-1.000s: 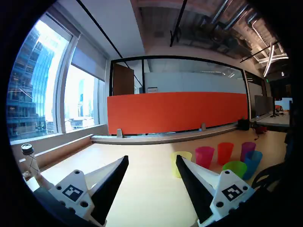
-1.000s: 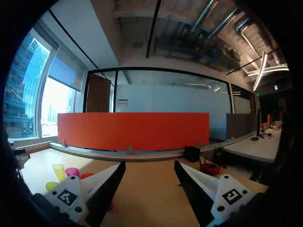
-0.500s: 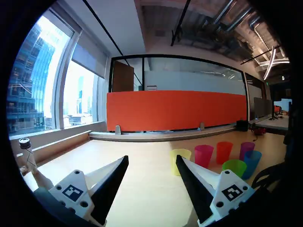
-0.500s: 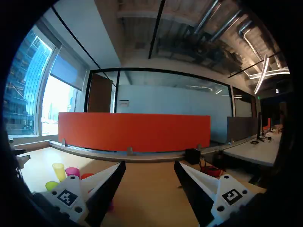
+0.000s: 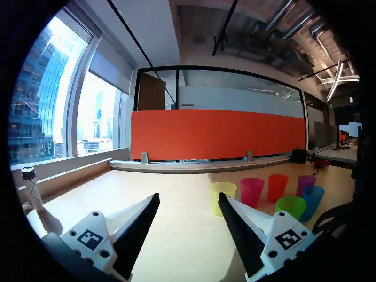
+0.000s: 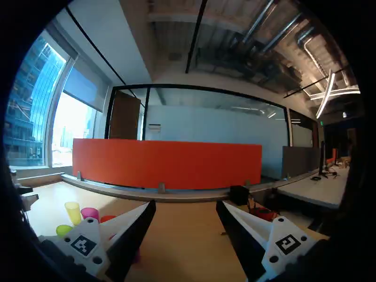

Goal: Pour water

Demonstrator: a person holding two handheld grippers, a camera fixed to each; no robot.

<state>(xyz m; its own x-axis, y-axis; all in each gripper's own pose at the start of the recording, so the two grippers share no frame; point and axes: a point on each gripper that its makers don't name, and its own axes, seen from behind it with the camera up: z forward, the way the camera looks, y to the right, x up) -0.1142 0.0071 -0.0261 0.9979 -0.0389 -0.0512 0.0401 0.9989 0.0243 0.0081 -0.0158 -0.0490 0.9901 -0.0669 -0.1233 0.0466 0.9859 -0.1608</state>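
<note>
Several plastic cups stand in a cluster on the wooden table (image 5: 178, 221): a yellow cup (image 5: 222, 198), a pink cup (image 5: 252, 191), a red cup (image 5: 278, 187), a purple cup (image 5: 306, 184), a blue cup (image 5: 312, 201) and a green cup (image 5: 291, 208). My left gripper (image 5: 188, 202) is open above the table, just left of the yellow cup. A clear water bottle (image 5: 31, 189) with a dark cap stands at the far left. My right gripper (image 6: 185, 207) is open, with the yellow cup (image 6: 73, 212), pink cup (image 6: 89, 214) and green cup (image 6: 64, 230) to its lower left.
An orange partition (image 5: 216, 134) runs along the table's far edge, with a window ledge (image 5: 70, 176) on the left. A dark box (image 6: 238, 191) and a red object (image 6: 261, 210) sit at the far right of the table. Another desk (image 6: 315, 185) stands beyond.
Both views have tilted slightly upward, so the cups and bottle sit a little lower in the picture. Both grippers stay open.
</note>
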